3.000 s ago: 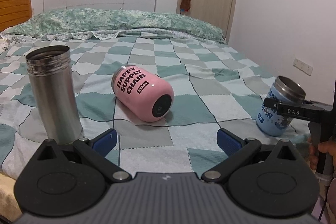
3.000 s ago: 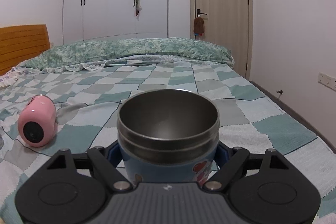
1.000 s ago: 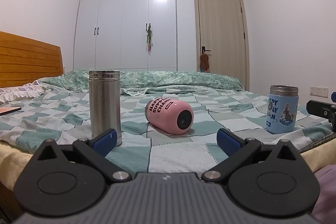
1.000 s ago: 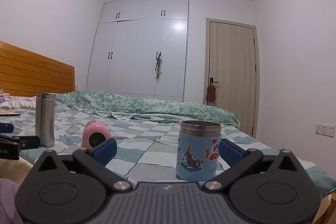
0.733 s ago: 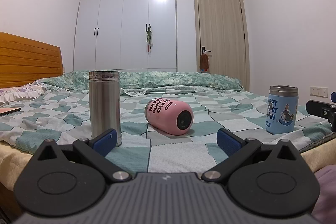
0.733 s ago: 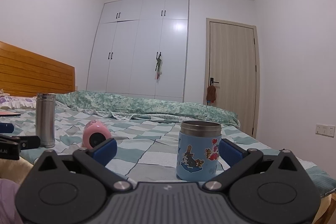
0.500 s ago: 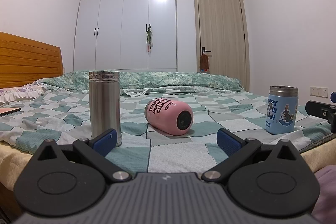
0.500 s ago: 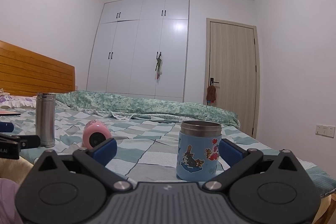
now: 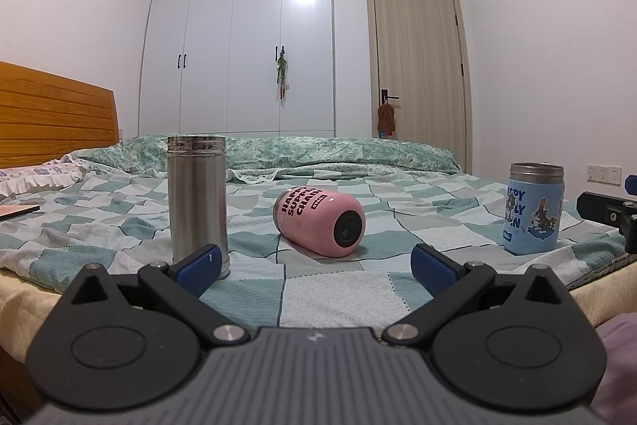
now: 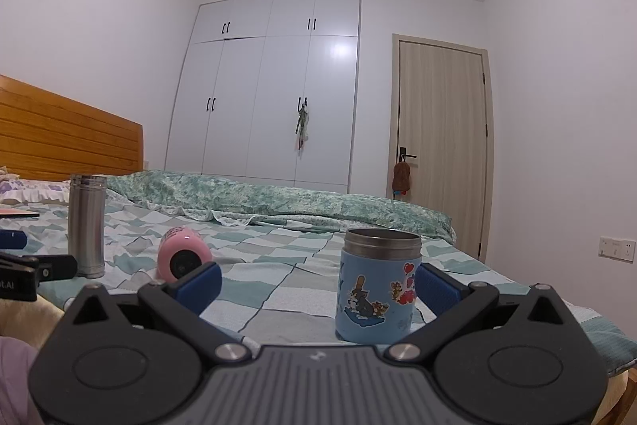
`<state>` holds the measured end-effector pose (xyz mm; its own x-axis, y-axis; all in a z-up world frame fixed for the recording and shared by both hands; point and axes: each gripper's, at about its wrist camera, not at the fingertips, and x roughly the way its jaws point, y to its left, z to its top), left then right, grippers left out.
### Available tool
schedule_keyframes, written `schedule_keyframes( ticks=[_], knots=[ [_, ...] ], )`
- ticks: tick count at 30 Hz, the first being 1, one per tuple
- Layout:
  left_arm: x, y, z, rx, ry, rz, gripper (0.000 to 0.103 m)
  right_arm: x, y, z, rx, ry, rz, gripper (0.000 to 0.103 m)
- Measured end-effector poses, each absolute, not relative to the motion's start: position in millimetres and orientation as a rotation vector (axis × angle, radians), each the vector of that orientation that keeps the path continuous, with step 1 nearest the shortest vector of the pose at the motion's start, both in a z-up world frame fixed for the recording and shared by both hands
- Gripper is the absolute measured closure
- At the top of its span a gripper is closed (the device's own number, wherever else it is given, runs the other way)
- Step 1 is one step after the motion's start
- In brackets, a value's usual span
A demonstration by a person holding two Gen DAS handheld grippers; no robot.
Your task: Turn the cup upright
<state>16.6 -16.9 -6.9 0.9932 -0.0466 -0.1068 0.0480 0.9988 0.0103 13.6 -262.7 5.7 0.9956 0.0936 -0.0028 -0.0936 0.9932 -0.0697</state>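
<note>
A pink cup (image 9: 318, 222) lies on its side on the checkered bed cover, its round end toward me; it also shows in the right wrist view (image 10: 182, 259). A tall steel cup (image 9: 197, 204) stands upright to its left, also in the right wrist view (image 10: 86, 226). A blue cartoon cup (image 10: 376, 293) stands upright near the bed's right edge, also in the left wrist view (image 9: 533, 213). My left gripper (image 9: 314, 265) is open and empty, in front of the bed edge. My right gripper (image 10: 316, 285) is open and empty, just short of the blue cup.
The bed (image 9: 398, 289) has a green quilt roll (image 9: 338, 150) at the far side and a wooden headboard (image 9: 51, 118) on the left. White wardrobe (image 9: 239, 46) and door (image 9: 418, 66) stand behind. The other gripper shows at the frame edges (image 9: 609, 214) (image 10: 28, 273).
Three seconds ago my right gripper enclosed the blue cup; both grippers have since pulled back and dropped to bed level. Over the last second nothing has visibly moved.
</note>
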Motion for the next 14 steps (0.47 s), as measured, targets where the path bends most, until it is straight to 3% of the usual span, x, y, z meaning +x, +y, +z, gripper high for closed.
schedule_keyframes(
  ticks=[14],
  knots=[
    [15.7, -17.8, -5.2, 0.009, 0.103, -0.053, 0.000, 13.5, -262.6, 5.9, -0.070, 0.000, 0.094, 0.000]
  ],
)
